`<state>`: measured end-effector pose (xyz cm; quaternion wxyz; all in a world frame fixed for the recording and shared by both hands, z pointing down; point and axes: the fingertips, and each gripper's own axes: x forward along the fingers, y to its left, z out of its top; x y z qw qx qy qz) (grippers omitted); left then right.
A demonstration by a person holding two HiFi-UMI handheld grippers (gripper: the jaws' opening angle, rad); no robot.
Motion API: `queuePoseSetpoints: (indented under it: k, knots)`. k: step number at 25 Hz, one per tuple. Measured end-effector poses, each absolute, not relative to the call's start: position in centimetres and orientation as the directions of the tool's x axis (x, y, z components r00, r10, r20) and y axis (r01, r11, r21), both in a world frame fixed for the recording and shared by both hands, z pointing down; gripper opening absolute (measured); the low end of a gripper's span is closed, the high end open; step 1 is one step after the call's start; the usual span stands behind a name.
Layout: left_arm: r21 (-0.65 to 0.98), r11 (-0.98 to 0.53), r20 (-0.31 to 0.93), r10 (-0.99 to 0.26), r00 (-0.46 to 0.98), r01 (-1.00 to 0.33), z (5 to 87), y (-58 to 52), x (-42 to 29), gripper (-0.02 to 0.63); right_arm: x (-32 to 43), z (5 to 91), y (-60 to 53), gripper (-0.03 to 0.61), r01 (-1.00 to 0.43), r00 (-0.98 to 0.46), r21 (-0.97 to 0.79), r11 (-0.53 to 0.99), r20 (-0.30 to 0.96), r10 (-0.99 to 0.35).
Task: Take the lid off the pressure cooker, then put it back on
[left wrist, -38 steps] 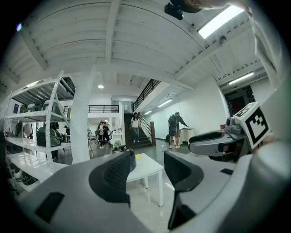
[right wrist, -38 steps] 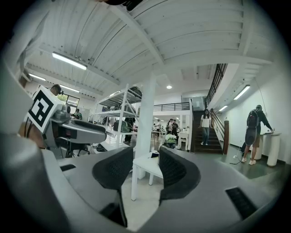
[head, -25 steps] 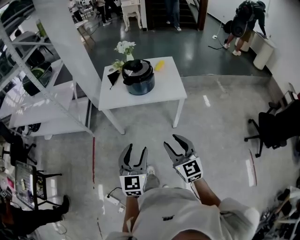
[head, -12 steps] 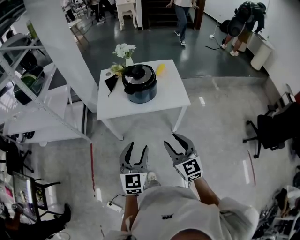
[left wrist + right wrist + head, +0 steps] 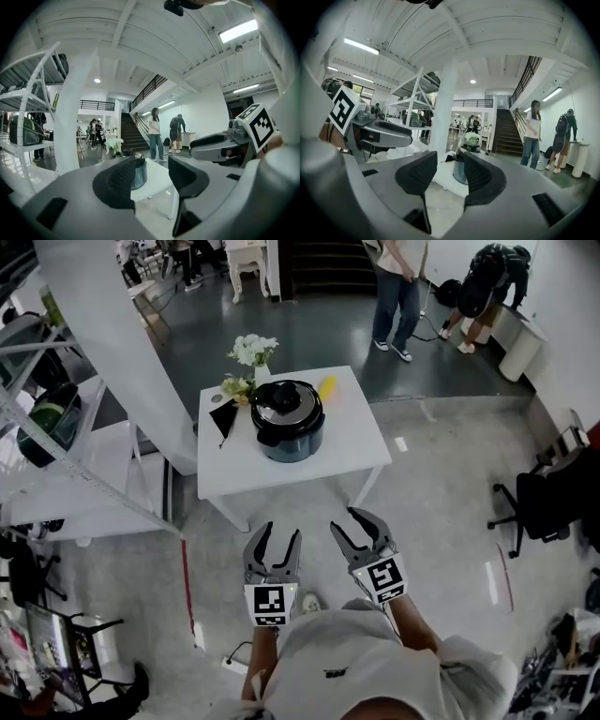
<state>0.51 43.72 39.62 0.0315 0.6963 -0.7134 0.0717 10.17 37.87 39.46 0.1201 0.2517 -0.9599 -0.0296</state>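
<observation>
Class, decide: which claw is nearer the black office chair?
Right. The right claw is left of the black office chair, well short of it; the left claw, empty, jaws just narrowed, is farther left still.

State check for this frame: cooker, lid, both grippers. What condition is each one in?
Dark round pressure cooker: upright on the white table, closed.
Black lid: seated on the cooker.
Left gripper: jaws narrowly apart, have just been closing, nothing between them.
Right gripper: jaws apart, empty.
</observation>
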Motion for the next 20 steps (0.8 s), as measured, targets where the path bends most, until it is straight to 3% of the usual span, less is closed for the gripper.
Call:
queuePoseSetpoints:
  k: [20]
  knots:
    - [-0.061,0.019,0.153,-0.988,-0.029,-0.998,40.5,33.7,-3.6,0.227,7.0,40.5,27.8,0.183,-0.482,-0.843,0.122,0.868,0.206,-0.497]
